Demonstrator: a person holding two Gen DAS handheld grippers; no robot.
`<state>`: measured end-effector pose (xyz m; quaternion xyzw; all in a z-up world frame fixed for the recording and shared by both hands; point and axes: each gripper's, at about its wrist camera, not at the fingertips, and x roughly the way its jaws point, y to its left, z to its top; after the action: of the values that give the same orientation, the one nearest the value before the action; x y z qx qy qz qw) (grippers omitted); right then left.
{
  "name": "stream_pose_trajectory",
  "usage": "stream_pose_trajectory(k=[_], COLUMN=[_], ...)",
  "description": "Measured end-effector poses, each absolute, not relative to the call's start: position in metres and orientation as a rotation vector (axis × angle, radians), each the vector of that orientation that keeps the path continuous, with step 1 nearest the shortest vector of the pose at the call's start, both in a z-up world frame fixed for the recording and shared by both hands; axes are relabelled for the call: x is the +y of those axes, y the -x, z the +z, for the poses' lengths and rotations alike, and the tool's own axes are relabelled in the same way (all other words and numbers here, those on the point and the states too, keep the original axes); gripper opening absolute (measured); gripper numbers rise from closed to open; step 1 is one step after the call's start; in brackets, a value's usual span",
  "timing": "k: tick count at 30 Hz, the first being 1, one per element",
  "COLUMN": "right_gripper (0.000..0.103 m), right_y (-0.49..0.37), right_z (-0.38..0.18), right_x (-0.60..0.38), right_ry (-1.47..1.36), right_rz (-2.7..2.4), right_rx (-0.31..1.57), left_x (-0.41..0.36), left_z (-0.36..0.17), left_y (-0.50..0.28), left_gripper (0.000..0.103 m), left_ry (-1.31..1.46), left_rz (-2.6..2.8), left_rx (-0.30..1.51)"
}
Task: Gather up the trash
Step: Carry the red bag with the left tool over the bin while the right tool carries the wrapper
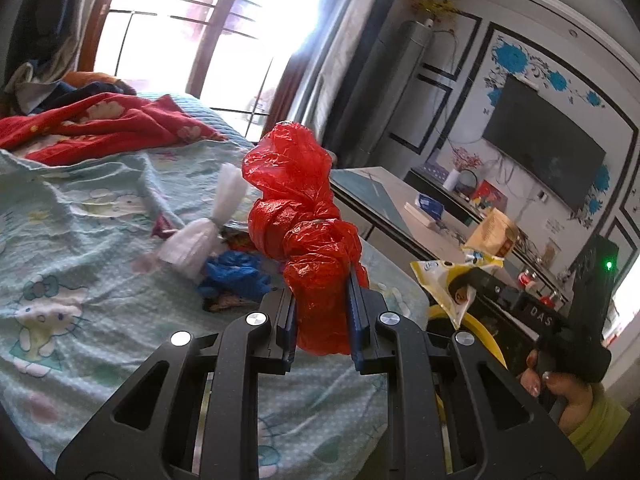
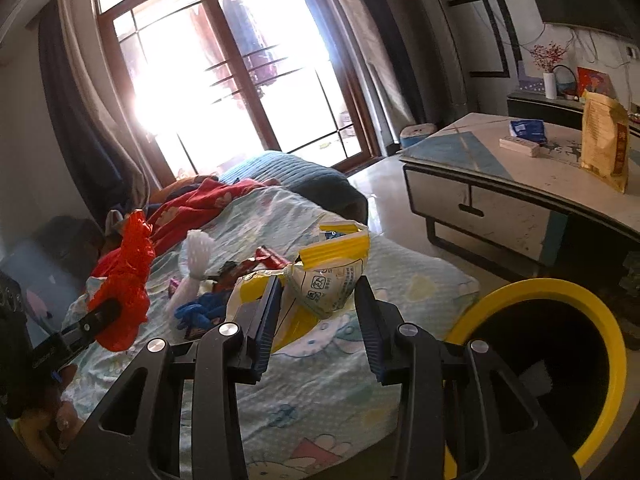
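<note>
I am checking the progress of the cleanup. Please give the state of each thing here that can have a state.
left gripper: shut on red plastic bag, lifted
right gripper: shut on yellow wrapper, torn open
yellow bin: open, looks empty
white bag: tied, lying on bed
blue glove: crumpled on bed

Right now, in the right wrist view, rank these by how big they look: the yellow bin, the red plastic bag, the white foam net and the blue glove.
Largest to smallest:
1. yellow bin, though it sits close to the camera
2. red plastic bag
3. white foam net and blue glove look about alike, so I won't rank them.
</note>
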<state>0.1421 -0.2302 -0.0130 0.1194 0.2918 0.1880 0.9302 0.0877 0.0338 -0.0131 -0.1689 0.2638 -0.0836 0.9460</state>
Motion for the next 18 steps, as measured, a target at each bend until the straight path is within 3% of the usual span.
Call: stream_pose_trajectory(k=[18], right_gripper=[0.036], right_y=[-0.136], right_z=[-0.016], right_x=[-0.292], right_ry=[-0.253], right_rz=[0.258], right_rx=[0.584], left_x=[-0.032], left_z=[-0.021], left_y=[-0.094], left_gripper=[0.014], left_ry=[0.277], left_rz=[-0.292], left_rx=[0.583])
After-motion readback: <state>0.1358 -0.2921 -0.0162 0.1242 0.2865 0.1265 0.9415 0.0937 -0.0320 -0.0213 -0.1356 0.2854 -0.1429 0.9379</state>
